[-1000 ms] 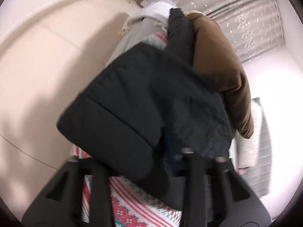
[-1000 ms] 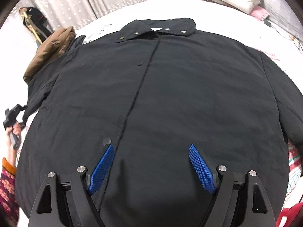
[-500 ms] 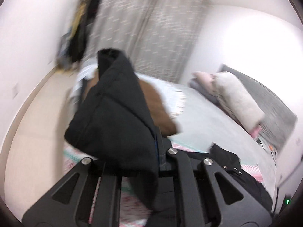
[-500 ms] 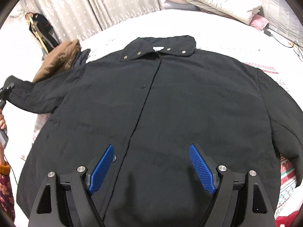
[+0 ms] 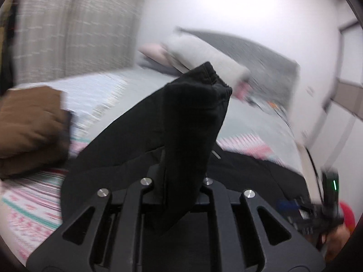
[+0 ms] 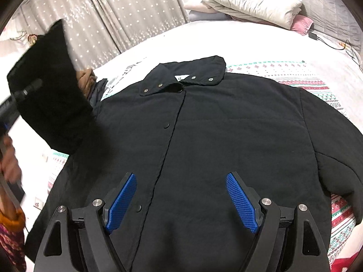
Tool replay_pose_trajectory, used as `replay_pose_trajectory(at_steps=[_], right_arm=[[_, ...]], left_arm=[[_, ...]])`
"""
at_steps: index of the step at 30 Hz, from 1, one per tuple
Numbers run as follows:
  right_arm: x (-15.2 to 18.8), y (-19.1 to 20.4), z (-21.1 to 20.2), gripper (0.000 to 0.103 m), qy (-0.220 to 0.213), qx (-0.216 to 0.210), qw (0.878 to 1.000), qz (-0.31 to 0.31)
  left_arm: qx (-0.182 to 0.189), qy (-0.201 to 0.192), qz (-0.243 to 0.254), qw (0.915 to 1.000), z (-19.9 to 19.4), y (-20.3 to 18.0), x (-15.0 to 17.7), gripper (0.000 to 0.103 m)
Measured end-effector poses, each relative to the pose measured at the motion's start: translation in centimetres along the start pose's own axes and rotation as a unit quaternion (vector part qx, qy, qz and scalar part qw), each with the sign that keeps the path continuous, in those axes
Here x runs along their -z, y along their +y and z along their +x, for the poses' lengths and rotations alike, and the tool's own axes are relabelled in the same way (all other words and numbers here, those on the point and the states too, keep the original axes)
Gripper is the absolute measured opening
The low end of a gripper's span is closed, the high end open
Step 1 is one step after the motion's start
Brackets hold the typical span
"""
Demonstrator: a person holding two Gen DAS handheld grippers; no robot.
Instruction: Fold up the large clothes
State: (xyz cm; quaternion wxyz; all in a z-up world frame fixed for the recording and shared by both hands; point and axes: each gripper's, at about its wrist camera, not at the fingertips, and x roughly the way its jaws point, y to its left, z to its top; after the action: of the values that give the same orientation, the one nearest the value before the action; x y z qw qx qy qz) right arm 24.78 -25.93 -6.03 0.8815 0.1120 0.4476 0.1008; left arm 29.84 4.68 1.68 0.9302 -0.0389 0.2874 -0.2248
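Lying flat and face-up across the bed (image 6: 261, 43), buttoned, collar toward the pillows (image 6: 249, 6): black jacket (image 6: 226, 136). Pinching its sleeve (image 5: 192, 117) and holding it up in the air: left gripper (image 5: 179, 181), jaws just easing apart a touch, cloth between them. Hovering wide open over the jacket's hem, gripping nothing: right gripper (image 6: 181, 201). Sitting beside the raised sleeve: brown garment (image 5: 31, 127).

The jacket (image 6: 226, 136) lies flat on the bed (image 6: 261, 43), collar toward the curtain (image 6: 113, 11). Its sleeve (image 6: 50, 90) is raised at the left, clamped in the left claw (image 5: 181, 176). Folded bedding (image 6: 249, 6) sits behind, at the headboard. The right claw (image 6: 181, 201) hangs over the jacket's hem.
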Motion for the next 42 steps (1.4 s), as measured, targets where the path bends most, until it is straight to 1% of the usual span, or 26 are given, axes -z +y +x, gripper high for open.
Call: replay_pose_trajectory(at_steps=[1,2,3,5,8,11,12,13,15,16,18,19,20,21,22,23,24,25,26,27,29,31,34,35,37,42], right_arm=[[0.0,-0.2,0.1,0.083,-0.001,-0.002,1.0,0.004],[0.0,-0.3,0.1,0.083,-0.001,-0.003,1.0,0.007],[0.1,-0.6,0.3,0.083,0.0,-0.005,1.0,0.011],[0.2,-1.2,0.5,0.083,0.006,-0.009,1.0,0.022],[0.0,-1.9,0.9,0.083,0.012,-0.018,0.999,0.029],[-0.5,-2.3,1.7,0.083,0.014,-0.039,0.998,0.037],[-0.8,-2.4,2.1,0.083,0.017,-0.05,0.998,0.042],[-1.0,-2.4,2.7,0.083,0.021,-0.065,0.996,0.05],[-1.5,-2.3,4.1,0.083,0.028,-0.088,0.994,0.063],[-1.7,-2.0,5.0,0.083,0.031,-0.097,0.992,0.068],[-2.2,-1.4,7.4,0.083,0.041,-0.105,0.991,0.074],[-2.3,-0.9,8.7,0.082,0.047,-0.101,0.991,0.075],[-2.5,-0.4,9.9,0.075,0.052,-0.095,0.991,0.074],[-2.5,0.1,10.8,0.065,0.055,-0.089,0.992,0.072],[-2.7,0.9,11.8,0.037,0.062,-0.084,0.993,0.062],[-3.0,1.8,12.3,0.029,0.066,-0.064,0.995,0.046],[-3.5,2.5,12.2,0.025,0.058,-0.05,0.997,0.031],[-4.2,3.3,11.4,0.016,0.037,-0.044,0.998,0.006],[-5.1,3.9,10.5,0.012,0.015,-0.046,0.999,-0.012],[-5.8,4.1,9.7,0.012,-0.001,-0.043,0.999,-0.019],[-7.8,4.1,7.9,0.011,-0.035,-0.015,0.999,-0.033],[-9.3,3.5,7.2,0.011,-0.049,0.008,0.998,-0.039],[-10.3,2.5,7.9,0.011,-0.037,0.018,0.998,-0.039],[-10.3,2.4,8.4,0.011,-0.029,0.024,0.998,-0.044],[-9.6,2.5,9.9,0.011,-0.011,0.051,0.997,-0.063],[-7.9,1.5,13.3,0.013,0.021,0.094,0.993,-0.072]], left_arm=[[0.021,0.026,0.012,0.9994,0.8,-0.7,0.3,0.027],[0.05,0.074,0.026,0.9957,2.1,-1.2,1.2,0.04],[0.054,0.107,0.03,0.9923,2.9,-1.2,2.0,0.051],[0.047,0.136,0.034,0.9891,3.5,-0.9,2.9,0.063],[0.025,0.157,0.034,0.9867,3.1,1.8,2.9,0.064],[-0.012,0.177,0.022,0.9839,2.3,5.3,2.5,0.068],[-0.035,0.183,0.021,0.9822,2.1,6.7,2.2,0.068],[-0.057,0.186,0.023,0.9806,1.5,7.6,2.3,0.068],[-0.088,0.184,0.022,0.9787,0.8,9.5,2.7,0.068],[-0.106,0.179,0.015,0.978,0.3,11.1,2.3,0.068],[-0.123,0.169,0.002,0.9779,-0.6,12.4,3.1,0.068],[-0.134,0.16,-0.008,0.978,-0.7,13.6,3.1,0.068],[-0.142,0.153,-0.015,0.9778,-0.8,14.2,3.3,0.068],[-0.149,0.147,-0.021,0.9776,-0.7,14.8,3.4,0.068],[-0.151,0.144,-0.025,0.9777,-0.7,15.0,3.6,0.068],[-0.151,0.14,-0.03,0.9781,-0.5,15.4,3.7,0.064],[-0.151,0.136,-0.032,0.9786,-0.3,15.5,3.8,0.056],[-0.151,0.131,-0.032,0.9793,0.2,15.5,3.9,0.052],[-0.149,0.129,-0.029,0.98,0.5,15.2,3.9,0.046],[-0.144,0.126,-0.028,0.9812,1.1,15.0,4.0,0.043],[-0.129,0.121,-0.028,0.9837,2.5,14.4,4.1,0.037],[-0.117,0.124,-0.024,0.9851,3.9,13.5,4.6,0.035],[-0.12,0.139,-0.003,0.9831,5.9,12.4,5.9,0.035],[-0.13,0.151,0.009,0.9799,7.0,12.2,6.6,0.035],[-0.145,0.157,0.02,0.9768,7.8,12.1,7.5,0.035],[-0.157,0.145,0.042,0.976,7.7,11.9,8.6,0.036]])
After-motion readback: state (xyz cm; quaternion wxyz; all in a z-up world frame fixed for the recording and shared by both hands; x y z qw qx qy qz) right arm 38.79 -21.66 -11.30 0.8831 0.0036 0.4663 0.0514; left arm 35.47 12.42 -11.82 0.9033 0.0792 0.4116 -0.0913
